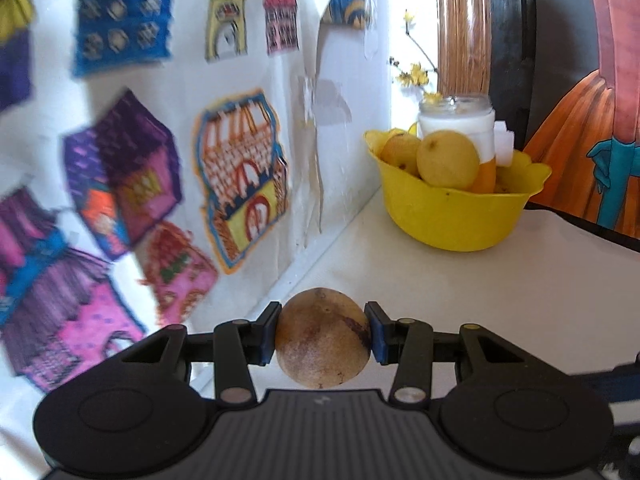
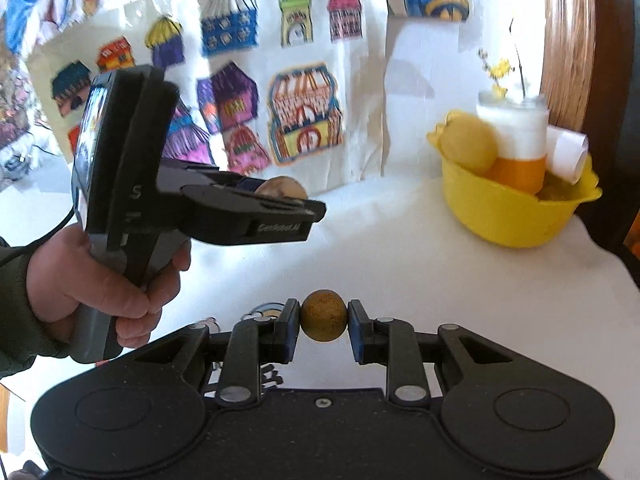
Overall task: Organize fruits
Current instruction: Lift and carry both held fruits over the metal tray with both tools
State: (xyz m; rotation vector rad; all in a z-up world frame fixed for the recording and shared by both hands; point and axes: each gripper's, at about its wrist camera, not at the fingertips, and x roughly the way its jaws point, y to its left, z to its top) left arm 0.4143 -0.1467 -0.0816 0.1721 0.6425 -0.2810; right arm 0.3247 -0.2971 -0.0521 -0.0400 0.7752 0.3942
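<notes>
My left gripper (image 1: pixel 323 334) is shut on a large brown-spotted yellow fruit (image 1: pixel 322 340), held above the white table. It also shows in the right wrist view (image 2: pixel 280 196) at the left, with the fruit (image 2: pixel 282 188) peeking over its fingers. My right gripper (image 2: pixel 323 320) is shut on a small round brown-yellow fruit (image 2: pixel 323 315), held over the table. A yellow bowl (image 1: pixel 452 216) with several yellow fruits (image 1: pixel 447 159) stands at the far right corner; in the right wrist view the bowl (image 2: pixel 508 216) is ahead to the right.
A glass jar (image 1: pixel 460 120) with yellow flowers and a white-orange wrap stands in the bowl. A white wall with colourful house drawings (image 1: pixel 240 176) runs along the table's left side. A painting (image 1: pixel 592 148) leans behind the bowl. The white table (image 2: pixel 400 248) lies between grippers and bowl.
</notes>
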